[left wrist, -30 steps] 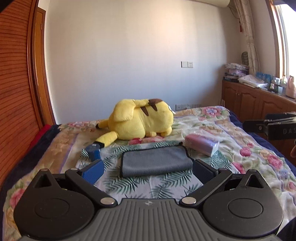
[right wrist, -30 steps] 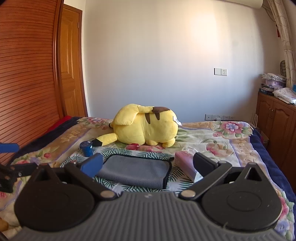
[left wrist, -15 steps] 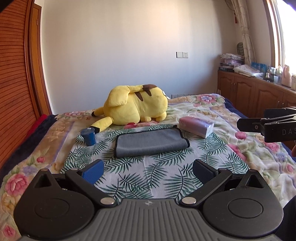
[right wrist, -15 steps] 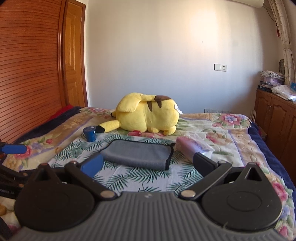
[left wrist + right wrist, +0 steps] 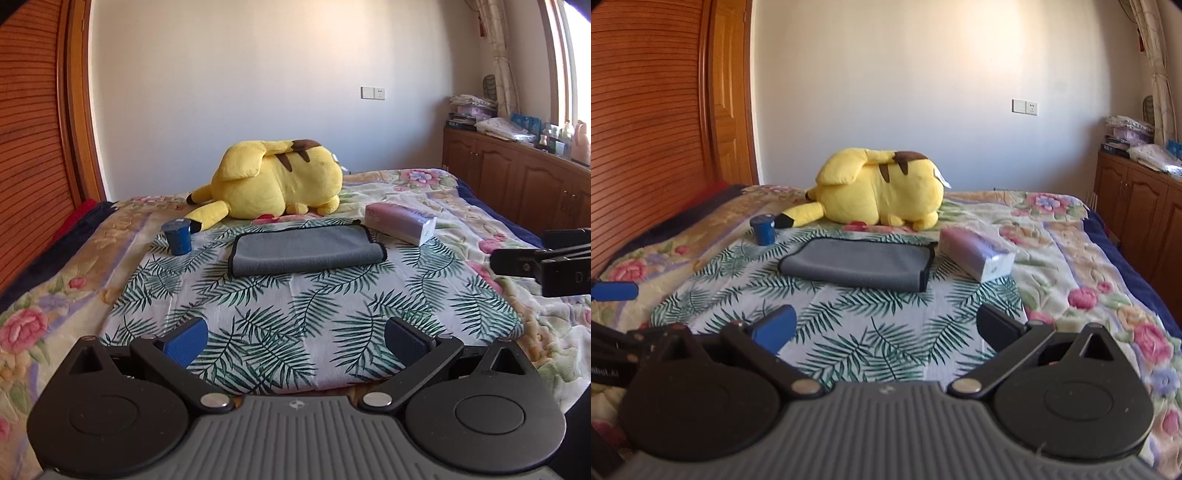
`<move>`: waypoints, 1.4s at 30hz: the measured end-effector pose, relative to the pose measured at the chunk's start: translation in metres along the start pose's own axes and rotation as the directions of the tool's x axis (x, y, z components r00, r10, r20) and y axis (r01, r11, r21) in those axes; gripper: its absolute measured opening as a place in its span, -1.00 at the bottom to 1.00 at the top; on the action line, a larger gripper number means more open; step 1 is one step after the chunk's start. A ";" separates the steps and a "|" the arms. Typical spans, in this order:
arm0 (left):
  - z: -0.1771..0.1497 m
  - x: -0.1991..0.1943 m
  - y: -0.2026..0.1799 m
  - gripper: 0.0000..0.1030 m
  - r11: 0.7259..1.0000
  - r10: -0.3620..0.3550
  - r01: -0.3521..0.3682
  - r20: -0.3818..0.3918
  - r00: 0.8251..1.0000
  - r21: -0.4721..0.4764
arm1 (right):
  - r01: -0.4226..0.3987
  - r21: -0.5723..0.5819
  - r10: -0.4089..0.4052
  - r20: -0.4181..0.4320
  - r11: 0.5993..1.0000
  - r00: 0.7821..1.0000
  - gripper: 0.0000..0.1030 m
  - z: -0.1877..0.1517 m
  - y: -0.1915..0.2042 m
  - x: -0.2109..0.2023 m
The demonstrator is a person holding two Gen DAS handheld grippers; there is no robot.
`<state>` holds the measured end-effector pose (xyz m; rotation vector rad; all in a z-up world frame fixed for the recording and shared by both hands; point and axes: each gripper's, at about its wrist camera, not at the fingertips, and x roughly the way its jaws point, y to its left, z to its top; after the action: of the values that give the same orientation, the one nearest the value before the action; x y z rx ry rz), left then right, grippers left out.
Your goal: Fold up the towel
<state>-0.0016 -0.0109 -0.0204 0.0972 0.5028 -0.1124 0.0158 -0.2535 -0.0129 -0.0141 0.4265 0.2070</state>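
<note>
A grey towel with a dark edge (image 5: 306, 250) lies folded flat on a palm-leaf cloth (image 5: 295, 314) on the bed; it also shows in the right wrist view (image 5: 857, 263). My left gripper (image 5: 295, 341) is open and empty, held above the cloth's near edge, well short of the towel. My right gripper (image 5: 886, 326) is open and empty, also short of the towel. The right gripper's side shows at the right edge of the left wrist view (image 5: 543, 258).
A yellow plush toy (image 5: 273, 184) lies behind the towel. A blue cup (image 5: 179, 236) stands to its left, a pink tissue pack (image 5: 400, 223) to its right. Wooden cabinets (image 5: 517, 184) line the right wall; a wooden wardrobe (image 5: 646, 110) stands left.
Both grippers have drawn back from the towel and risen, so more of the palm-leaf cloth shows in front of it. The towel has not moved. Both stayed open.
</note>
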 end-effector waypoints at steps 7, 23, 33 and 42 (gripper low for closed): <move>-0.008 0.011 0.004 0.69 1.000 0.021 -0.021 -0.005 1.000 -0.019 | 0.007 0.016 -0.007 -0.024 1.000 1.000 1.00 -0.014 -0.001 0.008; -0.011 -0.001 0.004 0.69 0.998 0.060 -0.059 0.062 0.996 -0.014 | 0.037 0.004 -0.037 0.005 0.999 0.999 1.00 -0.029 -0.001 0.009; -0.009 -0.011 0.009 0.69 0.998 0.053 -0.049 0.108 0.993 -0.038 | 0.058 0.022 -0.059 0.064 0.998 0.996 1.00 -0.028 -0.006 0.002; -0.006 -0.018 0.010 0.69 0.997 0.064 -0.058 0.149 0.987 -0.047 | 0.065 0.024 -0.067 0.096 0.998 0.993 1.00 -0.029 -0.007 -0.002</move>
<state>-0.0187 0.0008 -0.0162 0.0614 0.3510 -0.0484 0.0038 -0.2620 -0.0384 0.0022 0.3311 0.1373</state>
